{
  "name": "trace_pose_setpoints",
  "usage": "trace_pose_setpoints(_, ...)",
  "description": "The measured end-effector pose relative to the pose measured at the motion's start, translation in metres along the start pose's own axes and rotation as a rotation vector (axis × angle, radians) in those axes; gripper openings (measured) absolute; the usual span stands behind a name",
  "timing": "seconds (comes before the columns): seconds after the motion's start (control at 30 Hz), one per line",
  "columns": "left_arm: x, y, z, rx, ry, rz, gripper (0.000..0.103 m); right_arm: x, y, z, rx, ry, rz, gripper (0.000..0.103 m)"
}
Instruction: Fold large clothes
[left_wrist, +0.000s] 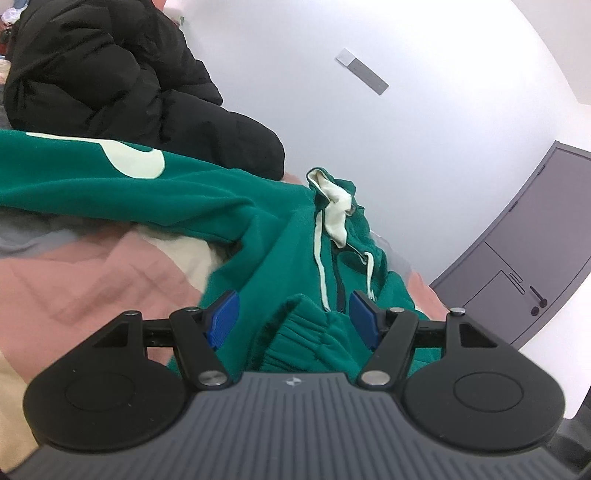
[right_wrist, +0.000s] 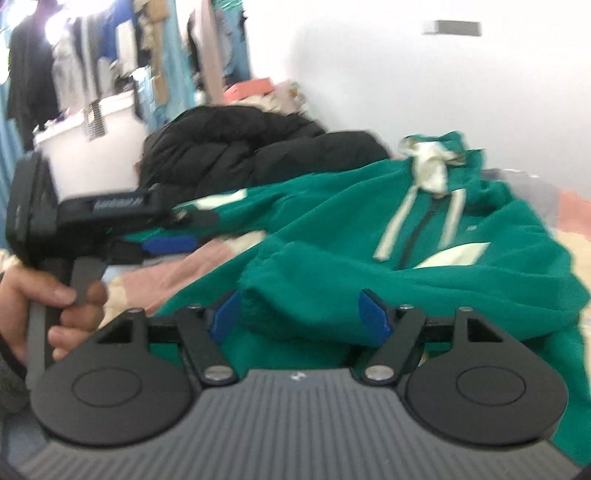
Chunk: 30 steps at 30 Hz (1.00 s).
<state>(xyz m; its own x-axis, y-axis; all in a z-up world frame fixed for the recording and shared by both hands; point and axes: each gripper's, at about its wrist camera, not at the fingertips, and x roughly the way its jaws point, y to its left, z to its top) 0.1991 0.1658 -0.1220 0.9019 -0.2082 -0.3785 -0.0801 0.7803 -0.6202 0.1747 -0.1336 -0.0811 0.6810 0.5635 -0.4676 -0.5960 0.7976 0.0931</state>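
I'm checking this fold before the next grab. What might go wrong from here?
1. The left hand-held gripper is open around a bunched cuff; closing may pinch several layers.
2. The drawstrings lie loose on the hoodie and may snag.
3. The black jacket lies against the hoodie and may get dragged along.

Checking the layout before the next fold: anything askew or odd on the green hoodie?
Yes. The green hoodie lies rumpled, not flat: its hood is bunched up with the cream lining turned out, and one sleeve cuff is crumpled across the front between the open left gripper pads. The black puffer jacket sits heaped behind it.
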Motion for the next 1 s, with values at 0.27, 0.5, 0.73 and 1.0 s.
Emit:
trace_pose_setpoints(0.27, 0.025, -0.006, -0.003, -0.005, 0.016, 0.007, 0.071, 0.032, -0.046, 0.004, 0.121, -0.016, -0.069, 0.062)
trace_pose_setpoints(0.5, 0.052, -0.006, -0.009, 0.025, 0.074, -0.014, 0.070, 0.081, -0.050, -0.027, 0.182, 0.276, -0.105, 0.055)
trace_pose_setpoints(0.73, 0.065, -0.008, -0.017, 0.019, 0.123, -0.110, 0.067, 0.068, -0.058, -0.023, 0.259, 0.245, -0.054, 0.057)
trace_pose_setpoints(1.0, 0.045, -0.020, -0.013, 0.083, 0.054, -0.177, 0.026, 0.056, -0.057, -0.022, 0.238, 0.220, -0.080, 0.057)
